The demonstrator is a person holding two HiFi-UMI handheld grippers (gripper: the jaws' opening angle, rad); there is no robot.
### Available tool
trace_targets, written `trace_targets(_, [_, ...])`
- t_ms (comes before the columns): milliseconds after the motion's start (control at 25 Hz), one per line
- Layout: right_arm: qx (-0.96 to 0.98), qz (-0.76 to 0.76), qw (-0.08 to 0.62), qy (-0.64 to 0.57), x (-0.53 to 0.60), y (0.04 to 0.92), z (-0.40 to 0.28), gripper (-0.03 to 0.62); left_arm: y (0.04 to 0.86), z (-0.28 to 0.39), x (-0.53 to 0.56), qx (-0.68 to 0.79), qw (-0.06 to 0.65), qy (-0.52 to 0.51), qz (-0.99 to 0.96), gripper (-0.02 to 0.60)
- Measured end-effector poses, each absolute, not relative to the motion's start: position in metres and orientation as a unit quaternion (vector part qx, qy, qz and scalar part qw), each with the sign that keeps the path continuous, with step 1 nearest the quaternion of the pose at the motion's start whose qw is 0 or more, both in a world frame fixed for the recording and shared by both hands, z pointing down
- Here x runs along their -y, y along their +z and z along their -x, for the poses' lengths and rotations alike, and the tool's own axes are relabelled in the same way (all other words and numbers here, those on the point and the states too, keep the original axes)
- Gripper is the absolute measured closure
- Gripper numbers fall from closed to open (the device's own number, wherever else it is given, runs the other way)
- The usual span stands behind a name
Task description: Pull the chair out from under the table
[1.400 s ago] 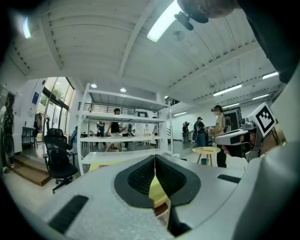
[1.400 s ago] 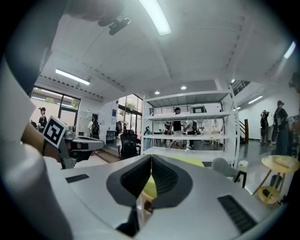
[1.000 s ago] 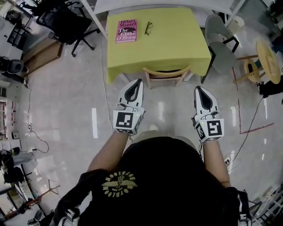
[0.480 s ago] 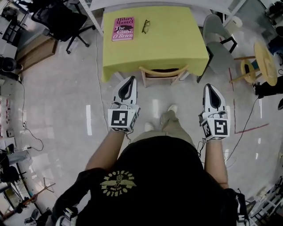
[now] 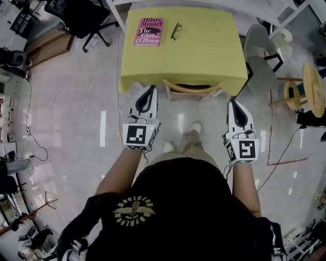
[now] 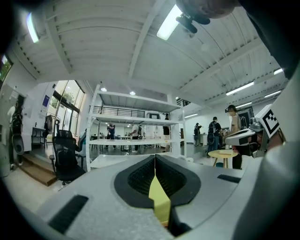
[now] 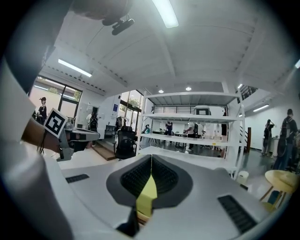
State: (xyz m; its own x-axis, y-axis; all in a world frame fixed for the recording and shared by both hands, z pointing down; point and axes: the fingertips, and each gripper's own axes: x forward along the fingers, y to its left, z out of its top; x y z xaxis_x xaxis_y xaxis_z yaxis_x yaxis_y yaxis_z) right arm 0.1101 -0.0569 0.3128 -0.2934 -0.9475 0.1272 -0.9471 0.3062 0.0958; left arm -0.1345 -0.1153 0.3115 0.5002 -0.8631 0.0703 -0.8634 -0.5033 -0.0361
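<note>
A wooden chair [image 5: 192, 90] stands tucked under a table with a yellow cloth [image 5: 183, 56]; only its curved backrest shows past the table's near edge. My left gripper [image 5: 151, 89] is shut with nothing in it, its tip just left of the backrest and apart from it. My right gripper [image 5: 233, 102] is also shut and empty, to the right of the chair and a little nearer to me. In both gripper views the jaws meet, with the yellow cloth [image 6: 158, 196] [image 7: 147, 192] seen low in the slit between them.
A pink book [image 5: 148, 32] and a pair of glasses [image 5: 176, 31] lie on the table. A grey chair [image 5: 261, 58] and a round wooden stool [image 5: 310, 81] stand right of it, a black office chair [image 5: 81, 15] at far left. White shelving [image 6: 136, 136] rises behind.
Both grippers have moved forward toward the table and chair; the right one has come back in toward the chair. The person's foot has stepped forward.
</note>
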Motion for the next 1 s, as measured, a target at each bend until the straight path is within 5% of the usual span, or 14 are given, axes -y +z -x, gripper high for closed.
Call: trace_targets(1000, [0.842, -0.532, 0.082, 0.024, 0.177, 0.338, -0.154, 0.582, 0.351, 0.072, 0.211, 0.479, 0.01, 0.096, -0.872, 0.571])
